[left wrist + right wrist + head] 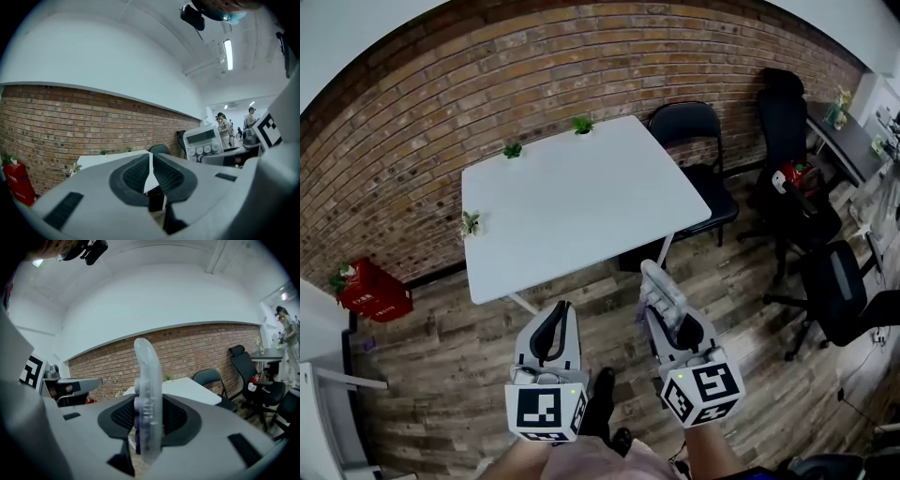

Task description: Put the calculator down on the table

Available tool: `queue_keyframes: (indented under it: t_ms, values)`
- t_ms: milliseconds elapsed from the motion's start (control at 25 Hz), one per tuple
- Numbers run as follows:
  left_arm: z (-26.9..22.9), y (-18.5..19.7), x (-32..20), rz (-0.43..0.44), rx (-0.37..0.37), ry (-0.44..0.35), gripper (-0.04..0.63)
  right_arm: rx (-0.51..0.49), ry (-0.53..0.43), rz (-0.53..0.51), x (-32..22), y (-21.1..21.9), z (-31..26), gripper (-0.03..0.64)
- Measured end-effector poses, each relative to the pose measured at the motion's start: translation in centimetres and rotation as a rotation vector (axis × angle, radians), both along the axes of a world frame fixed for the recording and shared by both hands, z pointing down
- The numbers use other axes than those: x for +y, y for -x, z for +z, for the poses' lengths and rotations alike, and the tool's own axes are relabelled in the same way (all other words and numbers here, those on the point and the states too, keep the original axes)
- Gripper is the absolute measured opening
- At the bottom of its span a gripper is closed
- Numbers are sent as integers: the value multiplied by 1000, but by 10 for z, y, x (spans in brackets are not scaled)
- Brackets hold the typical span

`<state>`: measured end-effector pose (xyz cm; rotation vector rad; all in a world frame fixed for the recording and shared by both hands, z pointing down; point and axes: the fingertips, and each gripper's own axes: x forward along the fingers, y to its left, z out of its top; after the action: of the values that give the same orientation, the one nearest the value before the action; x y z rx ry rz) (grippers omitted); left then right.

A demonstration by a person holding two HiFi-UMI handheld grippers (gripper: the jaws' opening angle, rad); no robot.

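So far nothing is set down: our right gripper [147, 417] is clenched on the pale translucent plastic calculator [147, 376], held edge-up over the floor, near of the white square desk [572, 206]. Our left gripper [151, 172] is closed, empty. What's left is reaching the desk, lowering the calculator and letting go.

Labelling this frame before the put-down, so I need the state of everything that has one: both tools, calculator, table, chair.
left tool: shut, nothing between its jaws.
right tool: shut on the calculator.
calculator: held edge-on in the air, short of the table, not yet set down.
table: upright; three small plants stand at its edges.
folding chair: unfolded, nobody on it, at the table's far corner.
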<state>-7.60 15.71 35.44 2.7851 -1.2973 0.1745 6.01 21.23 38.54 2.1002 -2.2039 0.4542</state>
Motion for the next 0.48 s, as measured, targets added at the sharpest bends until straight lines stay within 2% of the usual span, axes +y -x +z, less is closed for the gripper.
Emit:
queue_keyframes:
  t_ms: [240,480]
  values:
    - [-15,-17,-88,17,8,-16,29,-1,-3,1,-86,-10,-12,133]
    - [-25,-26,-143,16,28,-33,29,26,-29,-2,-142,-20,-29,133]
